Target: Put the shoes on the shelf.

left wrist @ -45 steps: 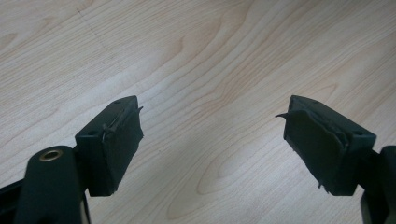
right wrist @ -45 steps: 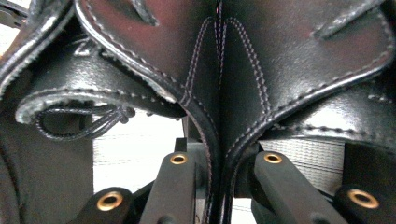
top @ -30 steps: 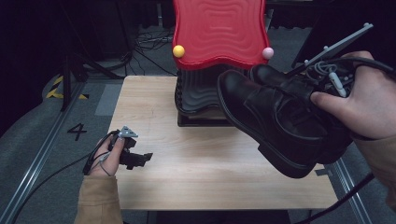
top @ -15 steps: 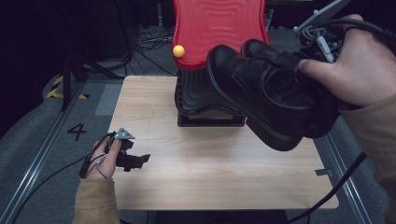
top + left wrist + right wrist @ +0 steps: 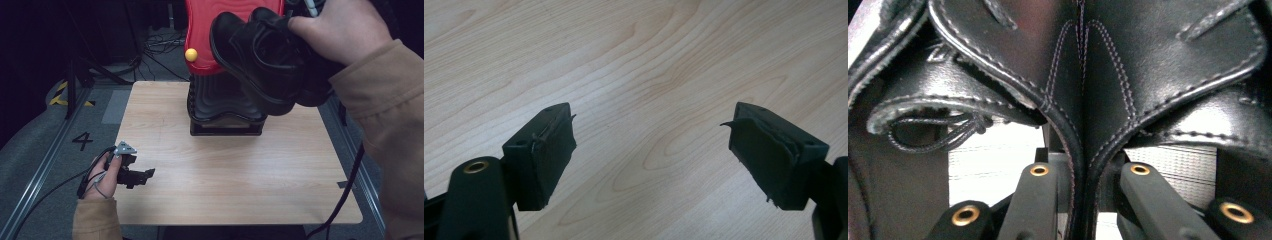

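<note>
Right gripper [image 5: 1083,200], jaws clamped on the heels of two shoes [image 5: 265,55], carries them above the rack [image 5: 225,107]. Left gripper [image 5: 651,155] rests on the table [image 5: 225,185], jaws apart. Next, probably: lowering the shoes onto the rack.

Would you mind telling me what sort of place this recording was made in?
Probably a lab or studio recording bay, not a home: a bare wooden table stands on grey floor marked with a painted number 4, with hazard-striped tape and loose cables against a dark background.
</note>
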{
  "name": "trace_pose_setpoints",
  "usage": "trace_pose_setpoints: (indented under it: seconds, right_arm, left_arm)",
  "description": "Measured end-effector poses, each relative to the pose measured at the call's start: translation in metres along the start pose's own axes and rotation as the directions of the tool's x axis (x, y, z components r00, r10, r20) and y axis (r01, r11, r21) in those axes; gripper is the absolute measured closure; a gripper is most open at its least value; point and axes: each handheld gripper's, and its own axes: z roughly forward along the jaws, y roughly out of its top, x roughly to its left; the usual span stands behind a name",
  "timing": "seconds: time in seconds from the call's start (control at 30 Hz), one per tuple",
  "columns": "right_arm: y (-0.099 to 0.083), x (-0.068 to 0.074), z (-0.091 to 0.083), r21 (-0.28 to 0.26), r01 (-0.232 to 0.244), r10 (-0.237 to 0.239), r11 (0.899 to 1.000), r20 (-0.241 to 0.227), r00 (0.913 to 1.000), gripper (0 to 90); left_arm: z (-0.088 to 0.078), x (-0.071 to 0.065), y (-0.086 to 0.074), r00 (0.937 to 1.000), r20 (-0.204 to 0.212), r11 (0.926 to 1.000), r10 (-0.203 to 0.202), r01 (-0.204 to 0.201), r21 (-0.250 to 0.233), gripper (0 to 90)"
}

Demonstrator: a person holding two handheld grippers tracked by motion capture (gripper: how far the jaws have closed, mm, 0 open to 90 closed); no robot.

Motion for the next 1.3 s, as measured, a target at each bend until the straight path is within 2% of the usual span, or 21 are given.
trace_pose_setpoints:
  seconds: [0.07, 0.1, 0.13, 0.23, 0.3, 0.37, 0.63, 0.73, 0.83, 1.0, 1.17, 1.3]
  right_arm:
    - [0.009, 0.003, 0.001, 0.000, -0.009, 0.009, 1.000, 0.015, 0.9998, 82.7]
    - [0.009, 0.003, 0.001, 0.000, -0.009, 0.009, 1.000, 0.015, 0.9998, 82.7]
    - [0.019, 0.005, 0.003, 0.000, -0.018, 0.018, 1.000, 0.016, 0.9997, 82.6]
    - [0.031, 0.006, 0.005, -0.003, -0.041, 0.041, 0.999, 0.011, 0.9991, 82.6]
    - [0.035, 0.007, 0.006, -0.008, -0.048, 0.049, 0.999, 0.012, 0.9987, 82.6]
    - [0.046, 0.009, 0.011, -0.024, -0.062, 0.062, 0.998, 0.031, 0.9976, 82.6]
    - [0.071, 0.009, 0.024, -0.053, -0.107, 0.110, 0.993, 0.051, 0.9926, 82.6]
    - [0.082, 0.008, 0.030, -0.069, -0.125, 0.130, 0.990, 0.071, 0.9889, 82.6]
    - [0.092, 0.007, 0.038, -0.102, -0.145, 0.152, 0.984, 0.066, 0.9863, 82.6]
    - [0.101, 0.008, 0.045, -0.143, -0.156, 0.167, 0.977, 0.067, 0.9837, 82.6]
    - [0.111, 0.007, 0.057, -0.165, -0.187, 0.201, 0.968, 0.074, 0.9768, 82.6]
    - [0.116, 0.006, 0.069, -0.189, -0.188, 0.207, 0.964, 0.086, 0.9746, 82.5]
  left_arm:
    - [-0.001, 0.001, -0.001, 1.0000, 0.006, 1.0000, -0.002, 0.002, 0.004, 18.9]
    - [-0.001, 0.001, -0.001, 1.0000, 0.006, 1.0000, -0.002, 0.002, 0.004, 19.0]
    - [-0.001, 0.001, -0.002, 1.0000, 0.003, 1.0000, -0.005, 0.005, -0.005, 18.9]
    - [-0.002, 0.001, -0.002, 1.0000, 0.006, 1.0000, -0.006, 0.006, -0.008, 18.9]
    - [-0.003, 0.001, -0.002, 0.9999, 0.009, 0.9999, -0.007, 0.007, -0.010, 19.0]
    - [-0.003, 0.002, -0.002, 0.9999, 0.011, 0.9998, -0.007, 0.007, -0.017, 18.9]
    - [-0.004, 0.003, -0.001, 0.9998, 0.014, 0.9996, -0.010, 0.010, -0.025, 18.9]
    - [-0.003, 0.004, 0.000, 0.9998, 0.013, 0.9994, -0.013, 0.014, -0.031, 18.9]
    - [-0.003, 0.005, 0.000, 0.9997, 0.021, 0.9996, -0.011, 0.012, -0.024, 19.0]
    - [-0.004, 0.008, -0.001, 0.9996, 0.025, 0.9995, -0.015, 0.016, -0.027, 19.0]
    - [-0.004, 0.008, -0.001, 0.9995, 0.026, 0.9995, -0.016, 0.017, -0.027, 19.0]
    - [-0.004, 0.008, -0.001, 0.9995, 0.025, 0.9993, -0.019, 0.019, -0.032, 19.0]
